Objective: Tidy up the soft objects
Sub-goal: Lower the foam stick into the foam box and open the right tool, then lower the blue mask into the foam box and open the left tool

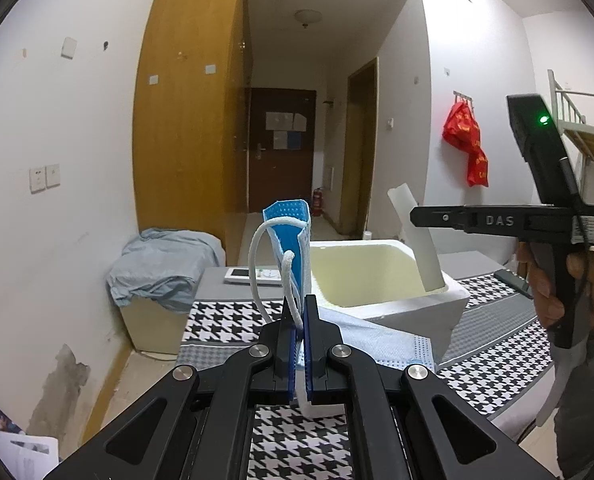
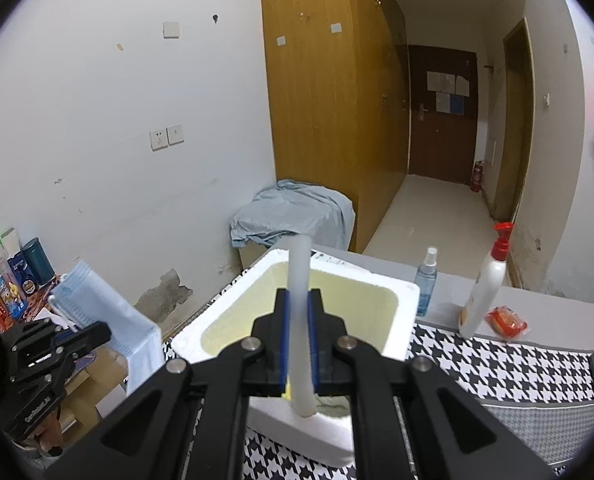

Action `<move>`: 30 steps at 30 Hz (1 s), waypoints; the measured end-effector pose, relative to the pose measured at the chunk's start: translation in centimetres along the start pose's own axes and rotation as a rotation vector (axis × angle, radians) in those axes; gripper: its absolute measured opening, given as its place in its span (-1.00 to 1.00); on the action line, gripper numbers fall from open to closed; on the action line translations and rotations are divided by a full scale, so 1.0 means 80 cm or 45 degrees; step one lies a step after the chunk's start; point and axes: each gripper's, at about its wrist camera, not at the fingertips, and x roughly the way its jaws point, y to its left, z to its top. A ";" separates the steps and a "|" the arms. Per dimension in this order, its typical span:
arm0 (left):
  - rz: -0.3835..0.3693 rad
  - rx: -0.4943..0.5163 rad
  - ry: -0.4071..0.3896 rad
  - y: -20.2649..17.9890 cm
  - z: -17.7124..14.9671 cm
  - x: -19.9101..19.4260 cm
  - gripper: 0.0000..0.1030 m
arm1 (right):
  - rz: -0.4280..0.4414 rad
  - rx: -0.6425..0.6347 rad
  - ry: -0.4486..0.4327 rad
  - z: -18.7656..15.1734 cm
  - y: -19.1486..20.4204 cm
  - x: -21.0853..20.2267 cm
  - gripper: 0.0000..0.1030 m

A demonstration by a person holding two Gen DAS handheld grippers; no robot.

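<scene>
Blue mask (image 1: 293, 240), white foam box (image 1: 409, 304), black-and-white houndstooth cloth (image 1: 225, 322)

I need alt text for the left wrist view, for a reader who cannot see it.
The left gripper, jaws shut, holds a folded blue face mask with white ear loops upright before an open white foam box on a houndstooth-patterned cloth. At right, a hand holds the right gripper, which grips the white foam lid.
</scene>
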 end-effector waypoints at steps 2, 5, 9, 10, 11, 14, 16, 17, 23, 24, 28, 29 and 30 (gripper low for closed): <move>0.009 -0.005 0.000 0.003 -0.001 -0.001 -0.95 | 0.001 0.003 0.013 0.000 0.000 0.008 -0.79; 0.022 -0.013 0.004 0.005 -0.002 -0.002 -0.95 | -0.003 0.004 0.039 -0.002 -0.001 0.020 -0.79; 0.037 -0.023 0.010 0.009 -0.003 -0.003 -0.95 | 0.003 0.017 0.062 -0.004 -0.005 0.031 -0.78; 0.040 -0.026 0.010 0.010 -0.002 -0.003 -0.95 | 0.001 0.011 0.072 -0.004 -0.004 0.033 -0.70; 0.043 -0.026 0.010 0.011 -0.002 -0.003 -0.95 | -0.002 0.005 0.083 -0.005 -0.004 0.036 -0.61; 0.050 -0.025 0.005 0.008 -0.001 -0.005 -0.95 | -0.028 -0.015 0.087 -0.006 -0.001 0.038 0.45; 0.050 -0.021 0.002 0.004 0.001 -0.005 -0.95 | -0.060 0.006 0.060 -0.009 -0.003 0.034 0.74; 0.051 -0.020 0.003 0.004 0.001 -0.004 -0.95 | -0.068 0.010 0.051 -0.009 -0.004 0.032 0.74; 0.033 -0.020 0.003 0.000 0.005 0.000 -0.95 | -0.067 0.010 0.048 -0.015 -0.009 0.021 0.76; 0.029 -0.017 0.001 -0.001 0.007 0.001 -0.95 | -0.069 0.012 0.045 -0.016 -0.010 0.019 0.78; 0.011 -0.010 -0.002 -0.003 0.012 0.004 -0.95 | -0.080 0.026 0.031 -0.019 -0.016 0.010 0.88; 0.004 -0.009 -0.004 -0.004 0.014 0.006 -0.95 | -0.081 0.032 0.029 -0.020 -0.019 0.007 0.88; 0.001 -0.009 -0.005 -0.005 0.016 0.007 -0.95 | -0.084 0.037 0.027 -0.021 -0.021 0.004 0.88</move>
